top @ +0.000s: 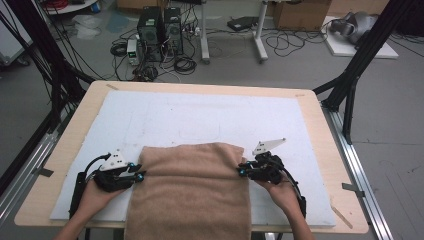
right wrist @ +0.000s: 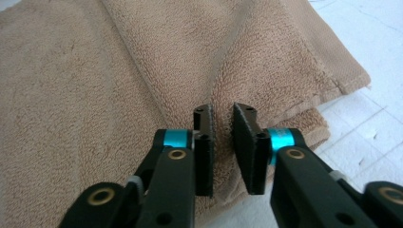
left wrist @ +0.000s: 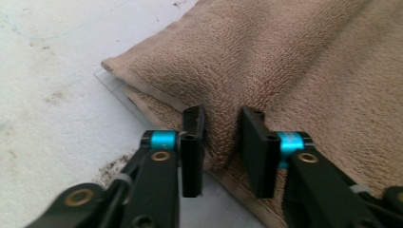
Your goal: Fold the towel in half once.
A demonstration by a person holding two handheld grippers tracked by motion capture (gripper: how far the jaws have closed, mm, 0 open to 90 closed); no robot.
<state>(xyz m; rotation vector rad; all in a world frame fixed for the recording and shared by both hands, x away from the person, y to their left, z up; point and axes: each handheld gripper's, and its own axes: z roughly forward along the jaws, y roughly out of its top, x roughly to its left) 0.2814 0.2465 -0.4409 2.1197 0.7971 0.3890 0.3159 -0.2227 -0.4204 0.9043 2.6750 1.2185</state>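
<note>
A tan terry towel lies folded on the white mat, and its near end hangs over the table's front edge. My left gripper is at the towel's left edge. In the left gripper view the jaws pinch a raised ridge of the towel near its folded corner. My right gripper is at the towel's right edge. In the right gripper view it is shut on a fold of the towel, with layered edges to its right.
The mat covers most of a wooden table. Black frame posts stand at both sides. On the floor beyond are computer towers, tangled cables and cardboard boxes.
</note>
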